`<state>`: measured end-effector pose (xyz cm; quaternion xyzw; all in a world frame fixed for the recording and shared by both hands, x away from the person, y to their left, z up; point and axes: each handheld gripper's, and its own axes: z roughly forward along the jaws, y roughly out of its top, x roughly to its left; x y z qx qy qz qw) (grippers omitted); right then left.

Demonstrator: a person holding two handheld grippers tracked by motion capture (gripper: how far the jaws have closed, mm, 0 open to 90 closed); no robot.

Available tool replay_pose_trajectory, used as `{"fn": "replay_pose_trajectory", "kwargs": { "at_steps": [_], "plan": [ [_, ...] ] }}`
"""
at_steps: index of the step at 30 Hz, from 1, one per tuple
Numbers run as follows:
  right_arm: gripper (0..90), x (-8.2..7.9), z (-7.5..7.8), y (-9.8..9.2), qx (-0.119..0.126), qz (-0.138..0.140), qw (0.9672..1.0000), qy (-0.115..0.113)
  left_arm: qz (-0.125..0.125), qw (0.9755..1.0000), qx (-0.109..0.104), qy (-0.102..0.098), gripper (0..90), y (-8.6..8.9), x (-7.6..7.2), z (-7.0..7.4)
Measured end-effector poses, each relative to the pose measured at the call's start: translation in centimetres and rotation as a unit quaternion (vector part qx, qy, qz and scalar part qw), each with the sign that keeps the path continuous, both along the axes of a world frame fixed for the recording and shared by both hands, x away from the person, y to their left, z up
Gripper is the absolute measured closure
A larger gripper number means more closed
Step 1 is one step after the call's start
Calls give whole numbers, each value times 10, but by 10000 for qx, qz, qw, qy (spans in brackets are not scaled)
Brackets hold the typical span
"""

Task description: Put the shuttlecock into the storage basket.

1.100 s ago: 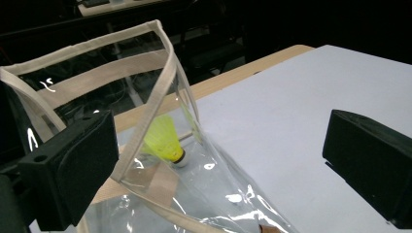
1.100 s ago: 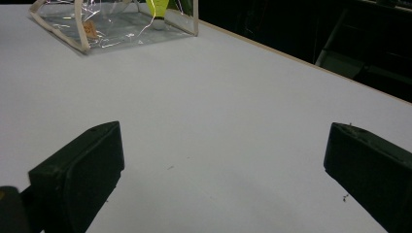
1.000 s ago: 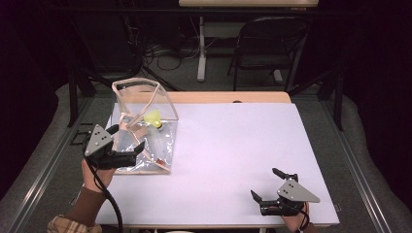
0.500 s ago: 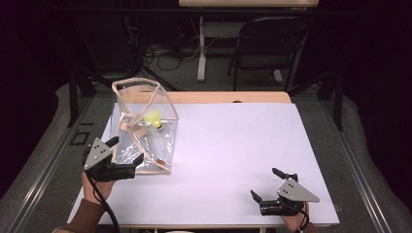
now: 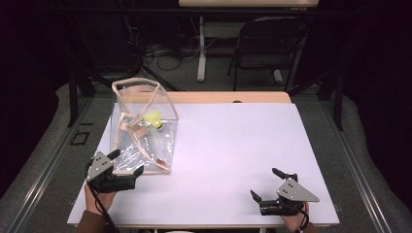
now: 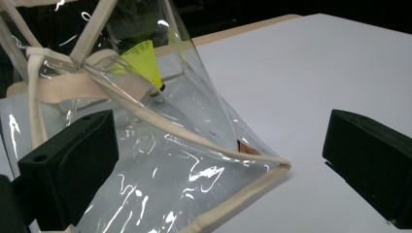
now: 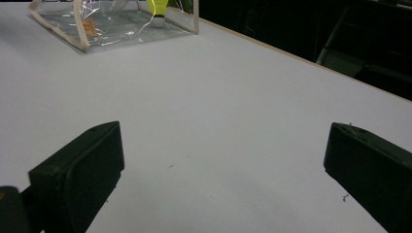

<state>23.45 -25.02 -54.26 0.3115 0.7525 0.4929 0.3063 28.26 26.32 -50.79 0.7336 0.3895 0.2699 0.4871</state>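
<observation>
The left gripper (image 5: 127,170) has backed off toward six o'clock, jaws wide and empty, leaving the clear bag (image 5: 141,145) with its yellow shuttlecock (image 5: 153,118) at the bench's (image 5: 233,145) ten o'clock, apparently released, while the right gripper (image 5: 266,186) idles open, holding nothing.

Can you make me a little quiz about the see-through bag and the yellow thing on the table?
1. True or false: the yellow shuttlecock sits inside the clear bag.
2. Which hand-held gripper is next to the bag? A) the left hand-held gripper B) the right hand-held gripper
3. Fill in: the jaws of the left hand-held gripper are ____ (open or shut).

Key
1. True. In the left gripper view it shows through the clear wall of the bag.
2. A. It is at the bag's near edge; the right one rests far off, near the table's other front corner.
3. Open, with the bag's near corner lying between them, not yet gripped.
</observation>
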Motion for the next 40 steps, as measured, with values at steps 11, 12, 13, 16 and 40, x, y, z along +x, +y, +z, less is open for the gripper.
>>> {"fn": "replay_pose_trajectory", "kwargs": {
  "at_steps": [11, 12, 13, 16, 40],
  "plan": [
    [4, 0, 0, 0, 16, -6, 10000, -18, -118, 9999, 49, 76, 0, -4, -6, -20],
    [4, 0, 0, 1, 14, -6, 10000, -19, -131, 9999, 36, 64, 0, -4, -7, -21],
    [4, 0, 0, 1, 14, -7, 10000, -14, -160, 9998, 43, 75, 0, -4, -7, -22],
    [4, 0, -1, 1, 12, -8, 10000, -14, -168, 9998, 56, 91, 0, -6, -8, -26],
    [3, 3, -2, 0, 8, 54, 10000, 13, -326, 9994, -10, 90, 0, -9, -12, -51]
  ]
}}
